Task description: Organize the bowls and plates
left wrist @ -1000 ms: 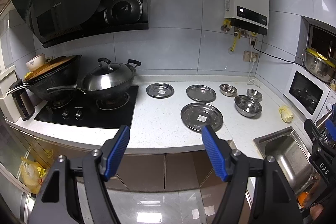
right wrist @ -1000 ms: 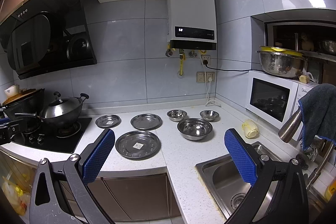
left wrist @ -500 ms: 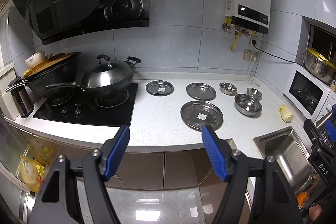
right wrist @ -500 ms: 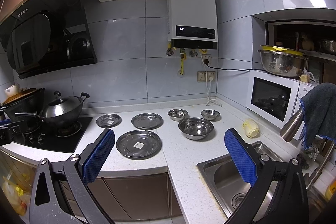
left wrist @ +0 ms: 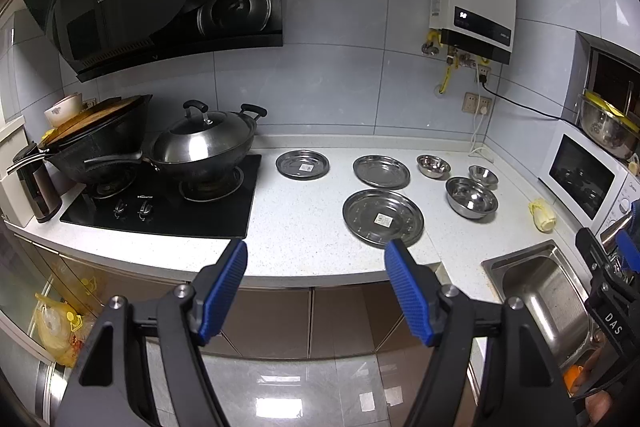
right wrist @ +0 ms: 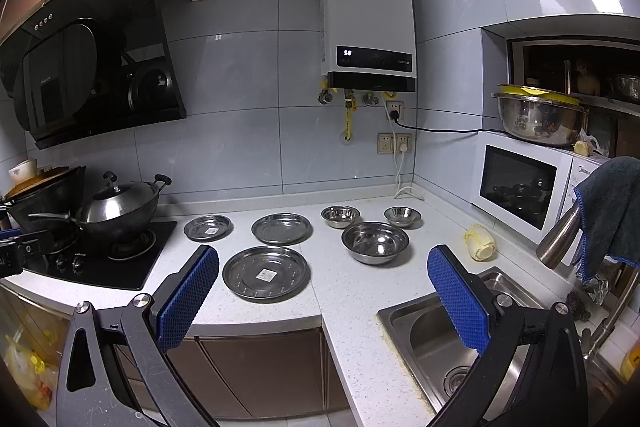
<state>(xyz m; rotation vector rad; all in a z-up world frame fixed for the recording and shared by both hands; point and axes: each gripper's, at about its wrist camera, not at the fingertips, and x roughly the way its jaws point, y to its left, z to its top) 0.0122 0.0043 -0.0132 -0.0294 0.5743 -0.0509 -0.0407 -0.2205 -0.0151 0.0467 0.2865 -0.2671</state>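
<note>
Three shiny round steel plates and three steel bowls lie spread on a white speckled countertop (right wrist: 352,291). Nearest the counter's front edge is the large plate (right wrist: 266,274) (left wrist: 383,217), shallow and flat-bottomed, with a small paper sticker at its centre. Beyond it sits the medium plate (right wrist: 281,228) (left wrist: 381,171), and to the left of that the small plate (right wrist: 208,227) (left wrist: 302,164), also stickered. To the right stands the large bowl (right wrist: 375,241) (left wrist: 471,202), deep and mirror-bright, with two small bowls (right wrist: 340,215) (left wrist: 433,165) beyond it near the tiled wall. None of the pieces touch.

On the left, a black glass hob (left wrist: 160,203) carries a lidded wok (left wrist: 202,147) and a dark pan (left wrist: 96,143). On the right are a steel sink (right wrist: 440,339), a white microwave (right wrist: 520,183) and a crumpled yellow cloth (right wrist: 481,247) on the counter.

Held in front of the counter edge, clear of everything, the left gripper (left wrist: 316,285) has its blue ribbed pads spread wide with nothing between them. Likewise the right gripper (right wrist: 323,301) is gaping and empty, its left pad over the counter's front edge beside the large plate, its right pad over the sink.
</note>
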